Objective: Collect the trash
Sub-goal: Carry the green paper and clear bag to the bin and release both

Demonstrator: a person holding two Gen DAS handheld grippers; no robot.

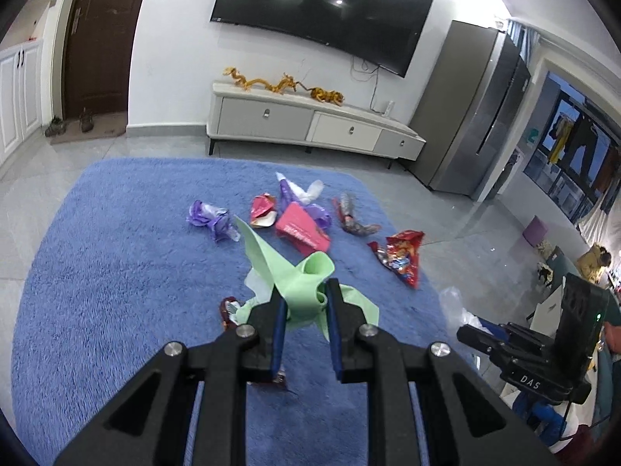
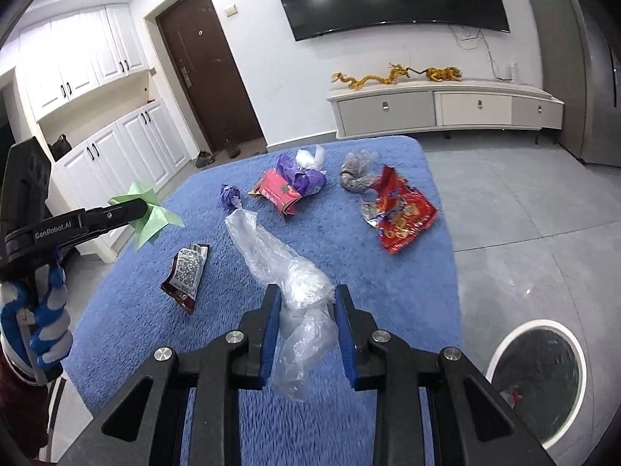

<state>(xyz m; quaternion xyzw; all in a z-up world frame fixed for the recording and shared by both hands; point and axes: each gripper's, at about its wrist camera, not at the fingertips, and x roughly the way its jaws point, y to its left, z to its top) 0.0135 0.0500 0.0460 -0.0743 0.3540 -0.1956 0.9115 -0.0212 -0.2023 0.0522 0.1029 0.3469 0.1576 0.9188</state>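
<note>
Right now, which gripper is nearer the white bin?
Right. The right gripper, holding the clear plastic bag, is beside the white bin; the left gripper is across the rug.

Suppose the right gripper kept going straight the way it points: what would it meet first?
Probably the blue rug, near the pink box; depth is unclear. The right gripper already holds a clear plastic bag.

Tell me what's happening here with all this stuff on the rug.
A person is picking up trash with a gripper in each hand. The left gripper is shut on a green wrapper, and the right gripper holds a clear plastic bag. More wrappers, including a red snack bag, lie on the blue rug. A white bin stands nearby.
</note>
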